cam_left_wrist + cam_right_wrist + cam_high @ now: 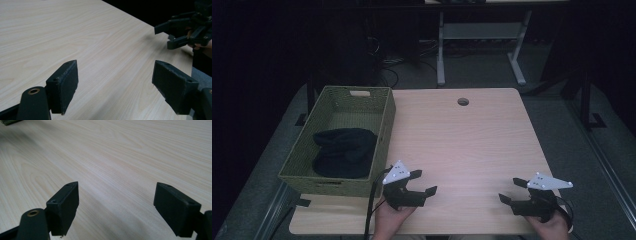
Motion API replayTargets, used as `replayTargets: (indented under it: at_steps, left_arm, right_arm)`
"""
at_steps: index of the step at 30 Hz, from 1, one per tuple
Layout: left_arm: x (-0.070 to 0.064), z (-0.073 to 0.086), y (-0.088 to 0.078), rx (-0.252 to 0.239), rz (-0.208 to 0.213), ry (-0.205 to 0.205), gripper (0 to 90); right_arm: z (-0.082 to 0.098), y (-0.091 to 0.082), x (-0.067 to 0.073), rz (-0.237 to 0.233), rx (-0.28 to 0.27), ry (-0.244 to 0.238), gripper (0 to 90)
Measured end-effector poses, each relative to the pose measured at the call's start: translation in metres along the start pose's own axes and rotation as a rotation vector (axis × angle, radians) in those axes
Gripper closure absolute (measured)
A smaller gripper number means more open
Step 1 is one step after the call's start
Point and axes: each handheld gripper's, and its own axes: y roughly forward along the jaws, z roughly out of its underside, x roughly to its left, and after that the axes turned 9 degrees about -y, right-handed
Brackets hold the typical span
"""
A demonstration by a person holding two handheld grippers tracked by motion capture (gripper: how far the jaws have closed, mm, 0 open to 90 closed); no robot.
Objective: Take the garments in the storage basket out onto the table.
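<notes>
Both grippers are held low over the near edge of the tabletop (472, 145), each in one of the person's hands. The left gripper (423, 182) is seen with its jaws spread wide and nothing between them; in the left gripper view only bare wood grain lies between the two black pads (65, 85). The right gripper (512, 190) is likewise spread wide and empty, and its own view gives plain tabletop between its pads (65, 206). The two are kept well apart, roughly facing each other.

The nearest thing to be handled is a dark, crumpled piece of cloth (343, 152), possibly a knitted garment, though its kind cannot be told. It is lying inside the green woven basket (384, 117) that stands at the left edge of the tabletop, toward the basket's near end. The left gripper is near the basket's near right corner but is not touching it.

The step in hand is judged to be a resting or starting pose, with no grasp yet made. For the next move, the left gripper would probably have to be lifted over the basket's wall and lowered onto the cloth, open jaws pointed down, before being closed on a fold.
</notes>
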Motion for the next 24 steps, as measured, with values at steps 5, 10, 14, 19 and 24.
replayTargets:
  at_steps: [5,10,14,19,24]
  left_arm:
    - [-0.003,-0.003,-0.004,-0.001,0.008,0.0,20.9]
    - [-0.006,-0.009,-0.008,0.005,0.034,0.003,21.2]
    - [-0.005,-0.017,-0.014,0.0,0.045,0.004,21.2]
    - [-0.004,-0.03,-0.027,-0.011,0.044,0.022,21.2]
    - [-0.001,-0.043,-0.043,-0.031,0.049,0.018,21.2]
  right_arm:
    - [-0.001,0.002,-0.002,-0.006,-0.001,0.004,19.7]
    - [-0.003,0.003,0.0,-0.02,-0.003,0.007,19.5]
    - [-0.005,0.003,0.001,-0.026,-0.018,0.018,19.3]
    - [-0.006,0.005,0.004,-0.029,-0.006,0.007,19.2]
    - [-0.008,0.006,0.005,-0.024,-0.008,0.009,19.0]
